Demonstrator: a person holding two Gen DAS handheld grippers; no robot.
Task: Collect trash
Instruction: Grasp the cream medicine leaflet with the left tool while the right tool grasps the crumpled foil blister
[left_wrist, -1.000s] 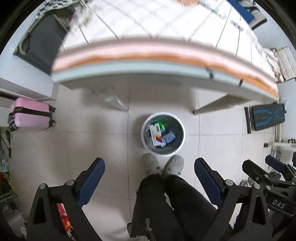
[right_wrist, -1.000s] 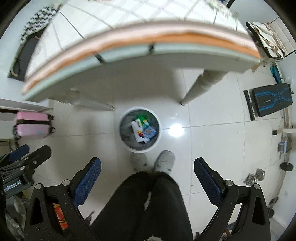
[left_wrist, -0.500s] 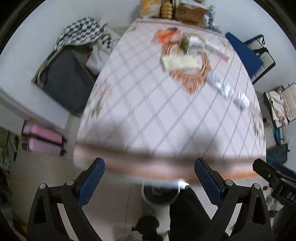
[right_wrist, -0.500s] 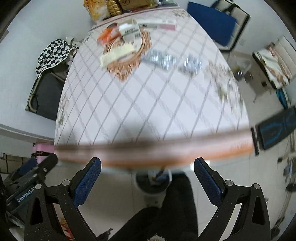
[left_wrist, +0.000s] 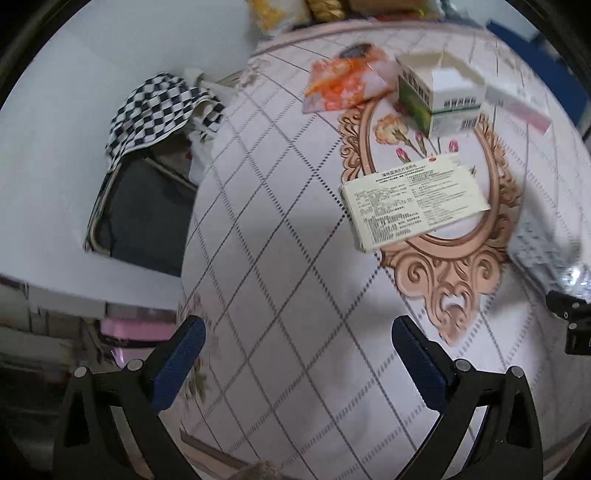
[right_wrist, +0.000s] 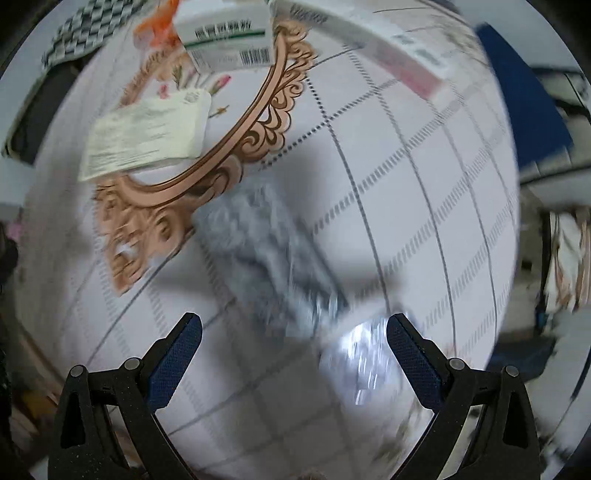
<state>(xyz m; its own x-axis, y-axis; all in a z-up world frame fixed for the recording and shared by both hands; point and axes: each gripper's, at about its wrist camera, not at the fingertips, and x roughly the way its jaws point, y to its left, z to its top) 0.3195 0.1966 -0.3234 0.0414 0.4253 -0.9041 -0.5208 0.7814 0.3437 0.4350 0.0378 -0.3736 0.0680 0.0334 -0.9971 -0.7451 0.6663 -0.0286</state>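
Observation:
Trash lies on the patterned table (left_wrist: 280, 258). In the left wrist view I see a flat cream medicine box (left_wrist: 413, 201), an open white-and-green carton (left_wrist: 439, 92), an orange wrapper (left_wrist: 347, 83), a long pink-and-white box (left_wrist: 517, 103) and silver blister packs (left_wrist: 546, 251). My left gripper (left_wrist: 297, 354) is open and empty over bare cloth, short of the cream box. My right gripper (right_wrist: 293, 350) is open and empty just above blurred silver blister packs (right_wrist: 269, 251); a shiny one (right_wrist: 365, 362) lies by its right finger. The cream box (right_wrist: 147, 134) and carton (right_wrist: 229, 40) lie beyond.
A checkered cloth (left_wrist: 159, 107) hangs over a dark chair (left_wrist: 144, 210) left of the table. A pink suitcase (left_wrist: 136, 328) stands on the floor at left. Snack bags (left_wrist: 280, 14) sit at the table's far edge. A blue chair (right_wrist: 524, 110) is at right.
Both grippers have swung up from the floor bin and moved forward over the table, closer to the trash. The bin and legs are out of view. Both stay open.

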